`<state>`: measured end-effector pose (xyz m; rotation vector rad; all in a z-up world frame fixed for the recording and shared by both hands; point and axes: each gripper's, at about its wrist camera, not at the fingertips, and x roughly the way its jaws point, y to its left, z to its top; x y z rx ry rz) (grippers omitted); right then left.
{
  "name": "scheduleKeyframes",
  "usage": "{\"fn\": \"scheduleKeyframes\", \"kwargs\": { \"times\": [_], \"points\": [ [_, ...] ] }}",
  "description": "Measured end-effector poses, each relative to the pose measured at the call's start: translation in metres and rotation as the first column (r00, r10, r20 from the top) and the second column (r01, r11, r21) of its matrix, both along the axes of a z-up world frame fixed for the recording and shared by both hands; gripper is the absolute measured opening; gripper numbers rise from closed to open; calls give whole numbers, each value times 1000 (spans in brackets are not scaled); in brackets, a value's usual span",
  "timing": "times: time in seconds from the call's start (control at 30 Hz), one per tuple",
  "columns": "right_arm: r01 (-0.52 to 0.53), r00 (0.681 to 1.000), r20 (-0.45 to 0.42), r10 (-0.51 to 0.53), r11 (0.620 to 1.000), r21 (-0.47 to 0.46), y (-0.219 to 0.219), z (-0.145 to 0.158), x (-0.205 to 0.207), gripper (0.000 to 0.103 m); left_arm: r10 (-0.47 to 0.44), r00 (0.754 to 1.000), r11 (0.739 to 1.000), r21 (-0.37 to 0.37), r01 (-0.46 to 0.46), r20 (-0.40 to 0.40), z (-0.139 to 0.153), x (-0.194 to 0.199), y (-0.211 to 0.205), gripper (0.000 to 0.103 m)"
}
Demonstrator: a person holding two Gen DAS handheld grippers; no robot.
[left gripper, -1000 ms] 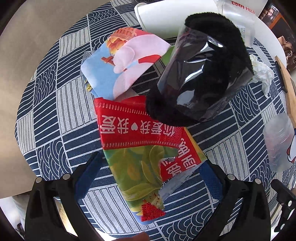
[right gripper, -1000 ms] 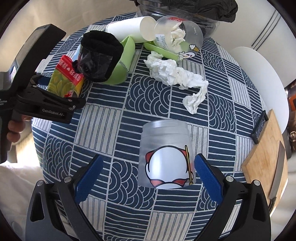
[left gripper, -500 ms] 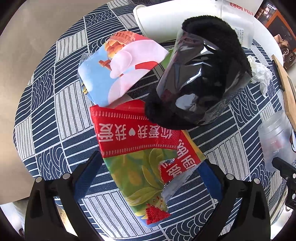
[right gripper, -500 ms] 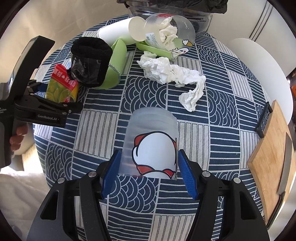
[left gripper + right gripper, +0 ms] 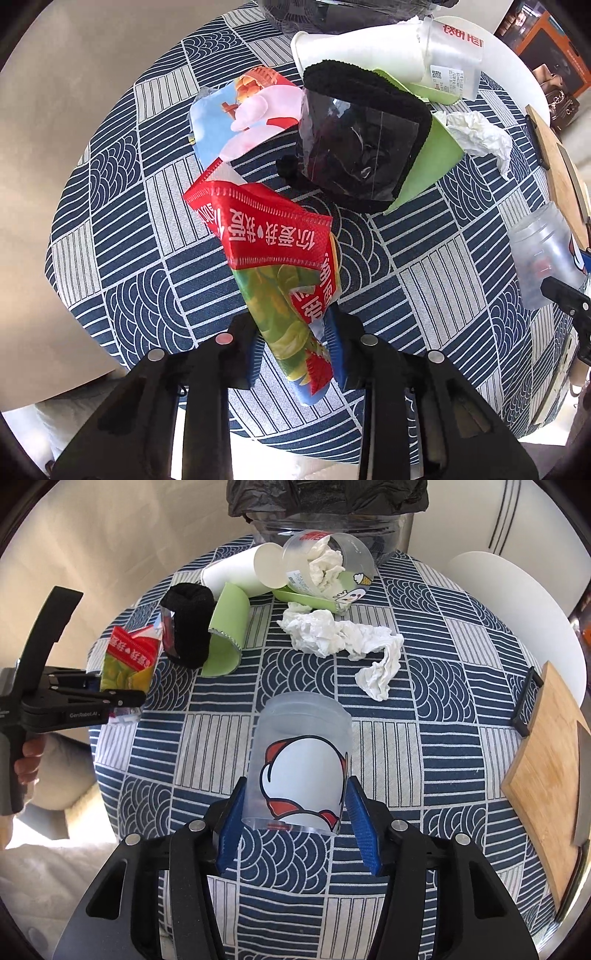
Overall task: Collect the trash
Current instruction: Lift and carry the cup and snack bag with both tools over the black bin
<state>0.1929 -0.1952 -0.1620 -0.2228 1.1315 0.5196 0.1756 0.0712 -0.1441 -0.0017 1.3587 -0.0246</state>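
Note:
My left gripper [image 5: 295, 345] is shut on a red and green snack wrapper [image 5: 280, 266] and holds it lifted off the table; it also shows in the right wrist view [image 5: 127, 662]. My right gripper [image 5: 295, 818] is shut on a frosted plastic cup [image 5: 301, 760] with a red and white cartoon print, raised above the tablecloth. The same cup shows at the right edge of the left wrist view [image 5: 541, 258]. A blue and pink wrapper [image 5: 240, 114] lies on the table beyond the left gripper.
A black fuzzy sleeve with clear film [image 5: 364, 136], a green sleeve [image 5: 225, 627], crumpled tissue [image 5: 340, 635], a white paper cup [image 5: 236, 572] and a clear cup with tissue [image 5: 325, 565] lie at the far side. A black-lined bin [image 5: 328, 502] stands behind. A wooden board [image 5: 546, 753] lies right.
My left gripper closed on the red and green wrapper and lifted it off the table. My right gripper closed on the frosted cup and raised it.

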Motion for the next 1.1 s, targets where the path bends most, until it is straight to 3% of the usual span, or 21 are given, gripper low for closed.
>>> {"fn": "scheduleKeyframes", "kwargs": {
  "times": [0.27, 0.8, 1.1],
  "points": [
    [24, 999, 28, -25, 999, 44, -13, 16, -17, 49, -46, 999, 998, 31, 46, 15, 29, -27, 0, 29],
    [81, 983, 154, -96, 991, 104, -41, 54, -50, 50, -57, 991, 995, 84, 47, 125, 70, -53, 10, 30],
    [110, 974, 179, -136, 983, 148, -60, 54, -69, 50, -89, 985, 990, 122, 71, 150, 75, -66, 5, 30]
  ]
}}
